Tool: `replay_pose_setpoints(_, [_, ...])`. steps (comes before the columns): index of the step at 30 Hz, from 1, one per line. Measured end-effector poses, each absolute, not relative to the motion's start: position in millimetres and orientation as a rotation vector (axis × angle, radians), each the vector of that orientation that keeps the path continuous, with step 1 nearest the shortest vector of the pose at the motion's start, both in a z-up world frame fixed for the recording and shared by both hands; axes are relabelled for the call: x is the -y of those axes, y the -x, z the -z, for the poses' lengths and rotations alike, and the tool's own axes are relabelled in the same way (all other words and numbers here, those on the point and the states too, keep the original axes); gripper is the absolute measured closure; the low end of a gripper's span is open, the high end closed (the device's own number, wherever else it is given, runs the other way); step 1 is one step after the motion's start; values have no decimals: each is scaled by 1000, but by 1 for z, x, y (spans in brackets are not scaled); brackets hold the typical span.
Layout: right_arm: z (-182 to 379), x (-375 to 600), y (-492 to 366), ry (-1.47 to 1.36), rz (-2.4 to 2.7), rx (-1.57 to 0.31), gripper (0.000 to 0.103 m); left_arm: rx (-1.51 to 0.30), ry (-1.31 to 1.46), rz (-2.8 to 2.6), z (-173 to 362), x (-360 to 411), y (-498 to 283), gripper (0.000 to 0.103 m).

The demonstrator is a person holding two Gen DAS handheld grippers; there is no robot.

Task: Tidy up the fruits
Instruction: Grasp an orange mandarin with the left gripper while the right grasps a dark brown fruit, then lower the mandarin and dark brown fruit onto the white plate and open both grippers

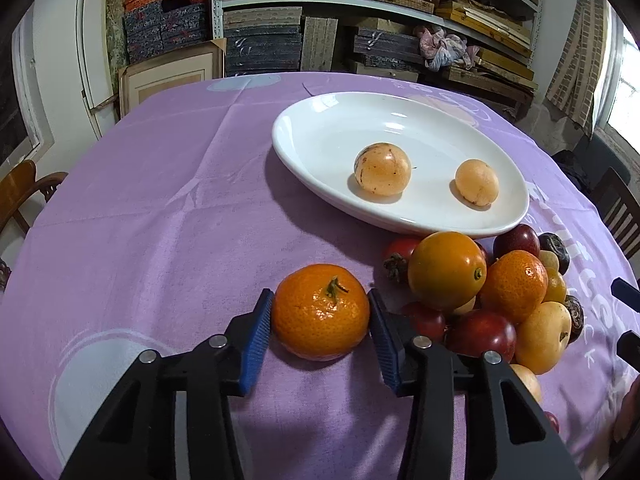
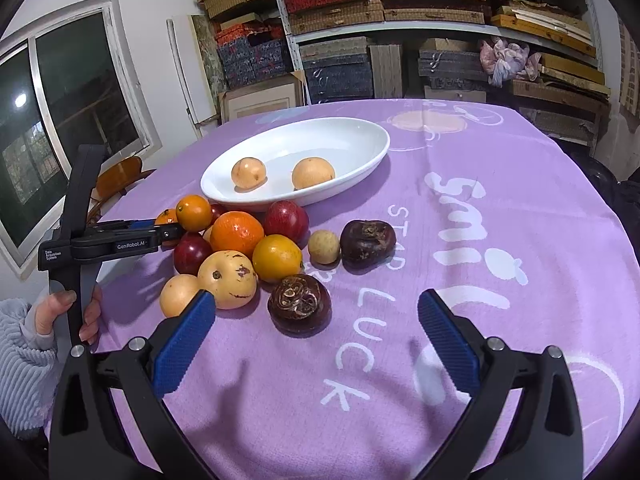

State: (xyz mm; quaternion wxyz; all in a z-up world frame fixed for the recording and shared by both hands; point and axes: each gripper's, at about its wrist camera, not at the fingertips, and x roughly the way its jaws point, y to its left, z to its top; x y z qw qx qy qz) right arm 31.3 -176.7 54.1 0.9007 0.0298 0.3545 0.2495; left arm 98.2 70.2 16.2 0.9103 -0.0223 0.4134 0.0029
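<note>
A stemmed mandarin (image 1: 320,312) sits on the purple tablecloth (image 1: 160,240) between the blue pads (image 1: 256,344) of my left gripper (image 1: 320,316), which is shut on it with both pads against its sides. To its right is a pile of fruit (image 1: 480,300): oranges, red plums, yellow fruits and dark ones. A white oval plate (image 1: 320,132) behind holds two pale orange round fruits (image 1: 382,174). My right gripper (image 2: 317,302) stands open above the cloth, with a dark brown fruit (image 2: 299,304) just beyond its fingertips. The same plate (image 2: 360,136) shows in the right wrist view.
A person's hand (image 2: 60,312) in a light ribbed sleeve holds the left gripper's handle. Another dark fruit (image 2: 367,240) and a small tan one (image 2: 323,246) lie apart from the pile. Wooden chairs (image 1: 24,188) stand at the table's edge. Shelves of boxes (image 1: 360,8) fill the back wall.
</note>
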Motion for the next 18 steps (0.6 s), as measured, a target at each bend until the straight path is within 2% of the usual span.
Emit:
replay_pose_setpoints(5, [-46,167,-40,-24,-514,-808,6,-852,45,-7,-16,-69,-98,56])
replay_pose_setpoints(7, [-43,157,-43,36,-531,-832,27,-852,49,-7,-17,-69,-99,56])
replay_pose_setpoints(8, [-40,150,-46,74,-540,-854,47,-853,49,-8,-17,-69,-99,56])
replay_pose_setpoints(9, [-36,146,-49,95,-548,-874,56,-853,48,-9,-17,-69,-99,56])
replay_pose_setpoints(16, [-31,130,-66,156,-552,-890,55,-853,59,-3,-16,-70,-99,55])
replay_pose_setpoints(17, [-31,128,-66,167,-555,-886,60,-853,61,-2,-16,-71,-99,55])
replay_pose_setpoints(18, [-30,127,-65,177,-555,-883,60,-853,62,-1,-16,-72,-99,55])
